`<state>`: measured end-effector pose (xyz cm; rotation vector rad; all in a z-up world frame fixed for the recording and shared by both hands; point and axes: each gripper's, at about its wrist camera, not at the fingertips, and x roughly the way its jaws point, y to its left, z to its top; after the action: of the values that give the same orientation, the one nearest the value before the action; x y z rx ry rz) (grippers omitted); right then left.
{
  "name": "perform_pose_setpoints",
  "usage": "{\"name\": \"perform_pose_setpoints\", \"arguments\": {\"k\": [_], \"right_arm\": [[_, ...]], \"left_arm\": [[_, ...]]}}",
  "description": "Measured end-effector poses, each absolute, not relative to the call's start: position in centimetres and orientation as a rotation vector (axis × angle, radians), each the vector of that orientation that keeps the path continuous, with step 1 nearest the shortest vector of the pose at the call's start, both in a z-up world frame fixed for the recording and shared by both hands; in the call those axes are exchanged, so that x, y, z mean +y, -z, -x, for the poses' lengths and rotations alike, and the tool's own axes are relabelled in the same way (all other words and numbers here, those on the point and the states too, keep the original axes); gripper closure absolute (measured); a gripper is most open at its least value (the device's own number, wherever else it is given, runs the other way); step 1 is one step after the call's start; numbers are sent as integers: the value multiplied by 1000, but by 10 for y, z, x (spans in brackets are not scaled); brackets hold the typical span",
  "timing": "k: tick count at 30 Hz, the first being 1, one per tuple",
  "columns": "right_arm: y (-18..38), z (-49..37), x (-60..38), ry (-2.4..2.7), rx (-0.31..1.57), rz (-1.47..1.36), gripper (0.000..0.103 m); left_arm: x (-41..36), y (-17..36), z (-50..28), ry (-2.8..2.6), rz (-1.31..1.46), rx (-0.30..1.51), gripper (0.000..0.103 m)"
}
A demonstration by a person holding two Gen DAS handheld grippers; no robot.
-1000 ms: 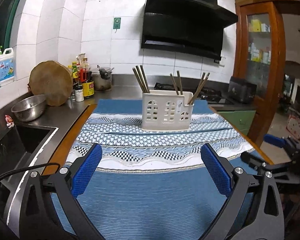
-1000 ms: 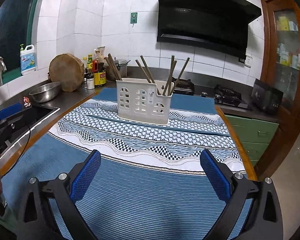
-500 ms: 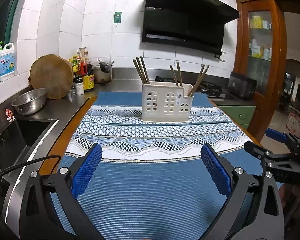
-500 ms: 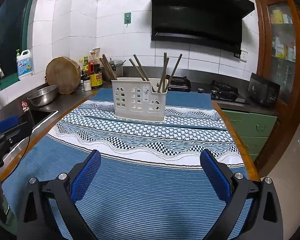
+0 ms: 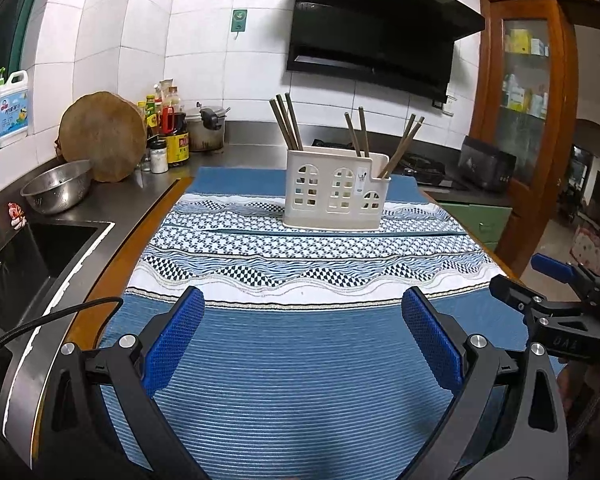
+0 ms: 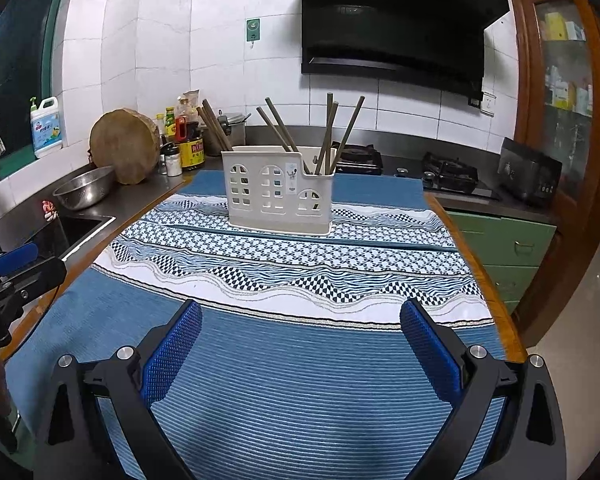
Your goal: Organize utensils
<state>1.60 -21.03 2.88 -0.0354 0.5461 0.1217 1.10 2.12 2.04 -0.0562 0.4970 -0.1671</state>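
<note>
Your left hand-held gripper [image 5: 302, 320] hung low over the near, plain blue part of the cloth [image 5: 300, 380], its two blue-padded fingers [image 5: 174, 336] spread wide with nothing between them. Your right hand-held gripper [image 6: 300, 334] sat the same way over the same stretch of cloth, fingers [image 6: 430, 354] wide apart and empty. Each tool showed at the edge of the other's view: the right one at the far right of the left wrist view, the left one at the far left of the right wrist view.

You had the white utensil holder [image 5: 336, 188] well ahead of both tools, standing upright on the patterned band of the cloth toward the far end of the bench [image 5: 140, 232]. Its front wall had arched window cut-outs, and the right-hand compartment was lower than the rest. Brown chopsticks [image 5: 286, 120] stood in it, leaning: a cluster at the left end, a pair near the middle, and a pair in the low right compartment.

To your left, off the cloth, lay a dark sink [image 5: 32, 264], a metal colander bowl [image 5: 58, 192], a round wooden chopping block [image 5: 102, 136] leaning at the tiled wall, and a group of sauce bottles [image 5: 168, 128]. A black range hood [image 5: 376, 28] hung on the wall behind the holder.
</note>
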Motion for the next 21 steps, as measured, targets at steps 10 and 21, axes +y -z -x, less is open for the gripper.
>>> {"name": "perform_pose_setpoints", "arguments": {"k": [10,21], "right_arm": [[-27,-16,-209,-126,550,29,7],[-28,-15,-208,-128,549,29,7]], "left_arm": [[20,-17,-11,169,48,509,5],[21,-17,-12,166,46,515,5]]}}
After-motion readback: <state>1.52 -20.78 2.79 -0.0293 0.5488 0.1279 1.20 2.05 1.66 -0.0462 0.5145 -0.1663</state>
